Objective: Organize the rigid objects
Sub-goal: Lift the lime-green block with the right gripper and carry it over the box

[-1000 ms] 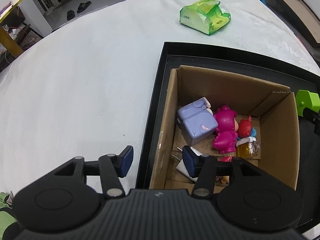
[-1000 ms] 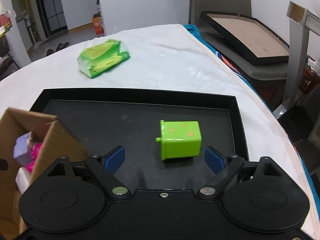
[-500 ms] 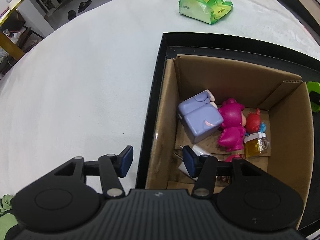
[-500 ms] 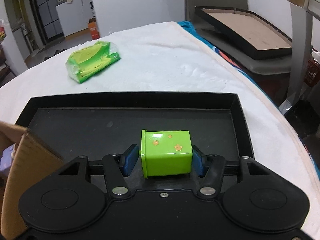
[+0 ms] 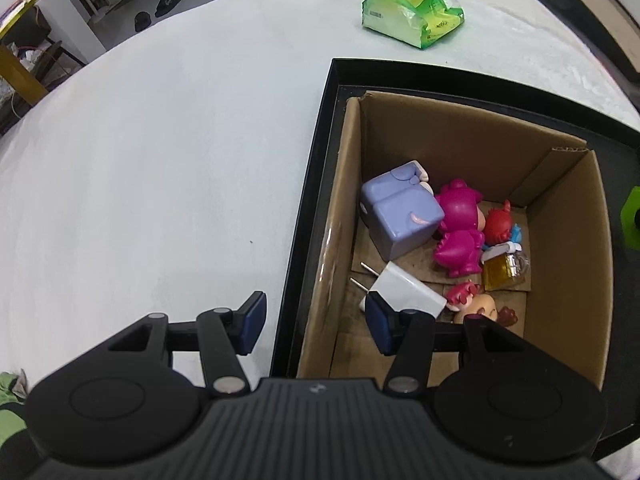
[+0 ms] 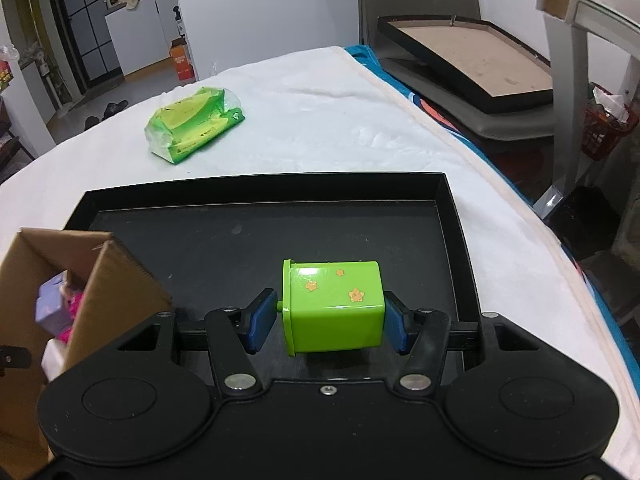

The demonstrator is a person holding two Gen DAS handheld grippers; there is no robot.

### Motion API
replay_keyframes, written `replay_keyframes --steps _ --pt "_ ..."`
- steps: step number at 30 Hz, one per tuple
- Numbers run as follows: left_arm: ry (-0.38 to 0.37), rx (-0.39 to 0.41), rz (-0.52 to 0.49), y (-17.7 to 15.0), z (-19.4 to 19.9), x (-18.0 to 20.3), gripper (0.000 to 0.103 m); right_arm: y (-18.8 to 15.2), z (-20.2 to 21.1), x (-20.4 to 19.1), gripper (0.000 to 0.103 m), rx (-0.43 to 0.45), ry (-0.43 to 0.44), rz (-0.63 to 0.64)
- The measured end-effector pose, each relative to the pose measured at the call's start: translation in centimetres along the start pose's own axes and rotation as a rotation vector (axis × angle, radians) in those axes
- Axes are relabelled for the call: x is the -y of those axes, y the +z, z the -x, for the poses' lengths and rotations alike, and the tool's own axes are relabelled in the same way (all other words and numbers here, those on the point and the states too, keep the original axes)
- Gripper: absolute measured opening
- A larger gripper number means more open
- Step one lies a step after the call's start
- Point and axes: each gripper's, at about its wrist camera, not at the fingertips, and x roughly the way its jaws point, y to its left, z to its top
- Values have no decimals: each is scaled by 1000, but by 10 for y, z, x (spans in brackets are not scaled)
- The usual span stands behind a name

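Note:
My right gripper [image 6: 328, 320] is shut on a green cube toy with orange stars [image 6: 334, 306], held just above the black tray [image 6: 256, 240]. A cardboard box [image 5: 568, 248] stands on the tray's left part; it holds a lilac block [image 5: 400, 216], a magenta figure [image 5: 458, 232], a white charger [image 5: 404, 290] and other small toys. My left gripper [image 5: 316, 322] is open and empty, its jaws astride the box's near left wall. The green cube's edge shows at the far right of the left wrist view [image 5: 632, 216].
A green plastic packet [image 5: 412, 12] lies on the white tablecloth [image 5: 160, 160] beyond the tray; it also shows in the right wrist view [image 6: 192, 124]. The table's right edge [image 6: 520, 216] drops off to a chair and framed boards.
My right gripper moved forward and closed on the green cube, then lifted it slightly. The left gripper stayed open and shifted a little over the box.

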Motion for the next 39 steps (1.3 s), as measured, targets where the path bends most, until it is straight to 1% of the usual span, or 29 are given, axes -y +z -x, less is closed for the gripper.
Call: replay_keyframes --steps 2,5,14,17,24,28,30,33,37,38,39 --pt "-18 10 24 -3 4 -5 53 -3 7 -2 55 -8 -1 15" --pt "-46 3 46 -7 7 -10 53 -4 17 -9 55 -8 2 44" --pt "-104 30 63 -12 22 -22 53 -7 48 -45 55 -14 33 89" --pt "-124 37 67 -15 27 -25 53 -4 61 -59 55 -5 54 94" --pt "-165 55 76 -20 34 -35 53 8 88 -86 55 19 73 115" --pt "-207 44 96 -25 34 -42 52 14 98 -105 55 21 93 139" --pt "-213 42 94 -28 32 -45 52 14 100 -116 55 12 105 156" --pt "-238 33 111 -32 30 -52 49 14 101 -134 55 0 116 188" --pt "-267 29 129 -36 27 -59 48 13 101 -154 55 -21 136 217" --pt "-273 30 132 -37 26 -60 46 12 100 -159 55 -29 140 223" --pt "-280 31 133 -38 26 -61 41 11 99 -162 55 -41 145 221"
